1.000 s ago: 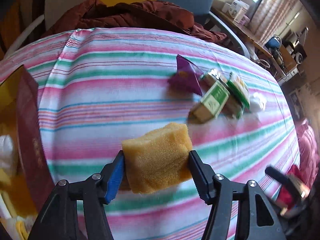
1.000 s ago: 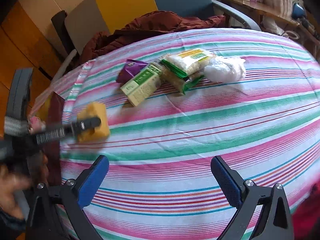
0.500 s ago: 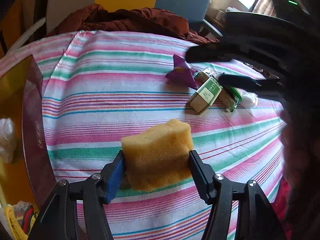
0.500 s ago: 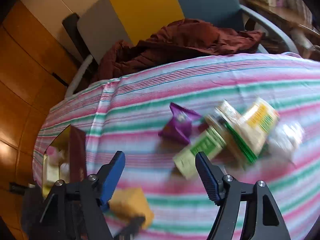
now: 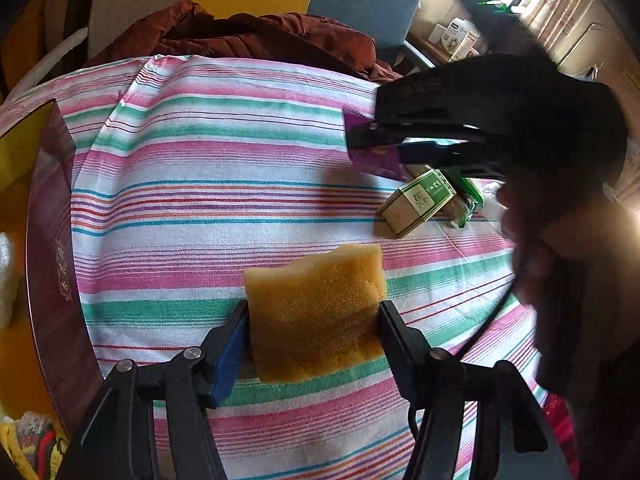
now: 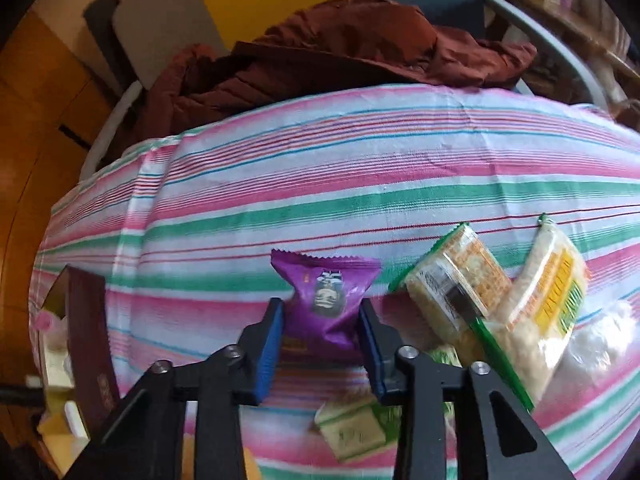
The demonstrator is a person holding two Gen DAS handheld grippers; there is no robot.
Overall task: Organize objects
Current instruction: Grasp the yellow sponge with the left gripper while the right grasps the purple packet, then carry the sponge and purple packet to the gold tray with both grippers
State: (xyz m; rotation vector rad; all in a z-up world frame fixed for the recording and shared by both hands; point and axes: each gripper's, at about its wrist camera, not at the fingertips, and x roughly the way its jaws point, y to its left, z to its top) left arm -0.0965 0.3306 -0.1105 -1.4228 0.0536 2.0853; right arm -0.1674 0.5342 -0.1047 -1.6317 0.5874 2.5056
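On the striped tablecloth (image 6: 360,168), the right gripper (image 6: 322,332) is clamped on the purple snack packet (image 6: 326,300); left gripper (image 5: 314,344) grips the yellow sponge (image 5: 316,312). I'd lift the packet straight up, clear of the 2 cracker packs (image 6: 500,292), before heading for the maroon box (image 5: 56,264).

Each tool, left (image 5: 314,344) and right (image 6: 322,338), is built of black angular arms joined with silver screws; blue pads (image 6: 269,350) are fitted inside the fingers.

The sponge (image 5: 316,316) is golden yellow. The snack packet (image 6: 326,300) is purple. Pink, green and white stripes cover the bench (image 5: 224,200) cloth.
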